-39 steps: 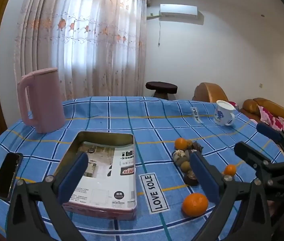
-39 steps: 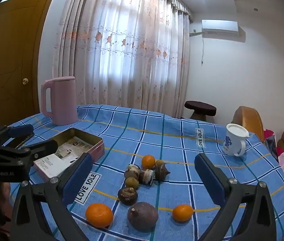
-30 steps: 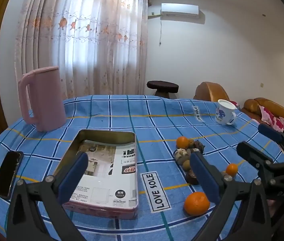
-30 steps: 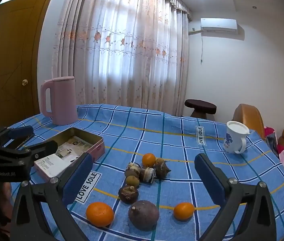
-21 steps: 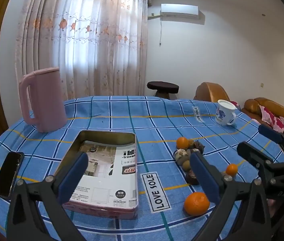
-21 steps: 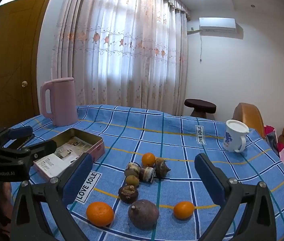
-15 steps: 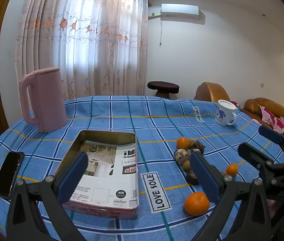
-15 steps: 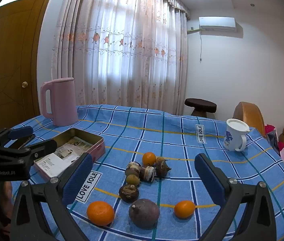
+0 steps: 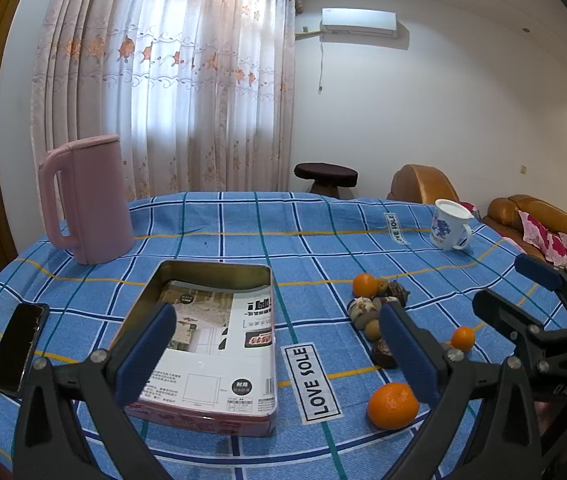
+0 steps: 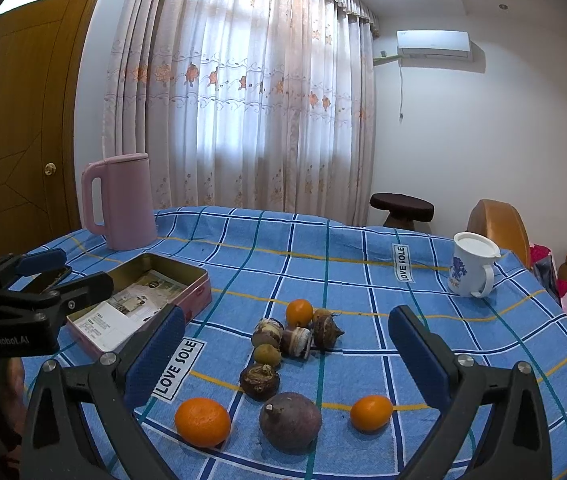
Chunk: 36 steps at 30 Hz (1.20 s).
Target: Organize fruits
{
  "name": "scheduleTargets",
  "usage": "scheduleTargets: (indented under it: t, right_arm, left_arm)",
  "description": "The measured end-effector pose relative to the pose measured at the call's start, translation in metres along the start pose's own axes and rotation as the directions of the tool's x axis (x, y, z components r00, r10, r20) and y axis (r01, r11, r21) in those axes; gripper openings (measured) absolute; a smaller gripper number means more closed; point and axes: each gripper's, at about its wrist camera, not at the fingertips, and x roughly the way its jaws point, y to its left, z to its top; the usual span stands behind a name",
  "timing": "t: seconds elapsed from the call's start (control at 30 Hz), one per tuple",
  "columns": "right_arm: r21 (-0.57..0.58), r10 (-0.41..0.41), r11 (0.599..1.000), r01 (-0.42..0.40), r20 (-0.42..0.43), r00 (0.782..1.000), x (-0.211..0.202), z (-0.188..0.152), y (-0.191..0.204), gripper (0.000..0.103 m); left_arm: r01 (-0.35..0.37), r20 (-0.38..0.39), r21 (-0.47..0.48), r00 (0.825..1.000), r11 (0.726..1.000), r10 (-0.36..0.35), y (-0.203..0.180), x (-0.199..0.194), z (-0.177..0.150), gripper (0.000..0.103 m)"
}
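Orange and brown fruit (image 10: 290,422) sits dead ahead of the right gripper (image 10: 287,356), tin (image 9: 211,340) ahead of the left gripper (image 9: 275,344); both wide open, empty.

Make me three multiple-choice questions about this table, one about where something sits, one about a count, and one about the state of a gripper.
1. Where is the pink kettle?
A. at the far left of the table, beyond the tin box
B. beside the white mug
C. inside the tin box

2. How many bright orange fruits lie on the tablecloth?
A. one
B. three
C. six

3. What state is the right hand-held gripper in?
A. shut on a fruit
B. open, holding nothing
C. shut on the mug

Answers:
1 A, it stands behind the box.
2 B, one in the cluster and two nearer.
3 B, its pads stand wide apart.
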Motion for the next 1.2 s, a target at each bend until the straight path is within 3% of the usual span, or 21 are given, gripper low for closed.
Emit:
scheduleTargets:
  t: [1.2]
  right_arm:
    - [0.009, 0.007, 1.000, -0.007, -0.018, 1.000, 0.0019, -0.0048, 0.0016, 0.102]
  left_arm:
    - [0.000, -0.004, -0.001, 1.000, 1.000, 0.000, -0.0009, -0.0010, -0.0011, 0.103]
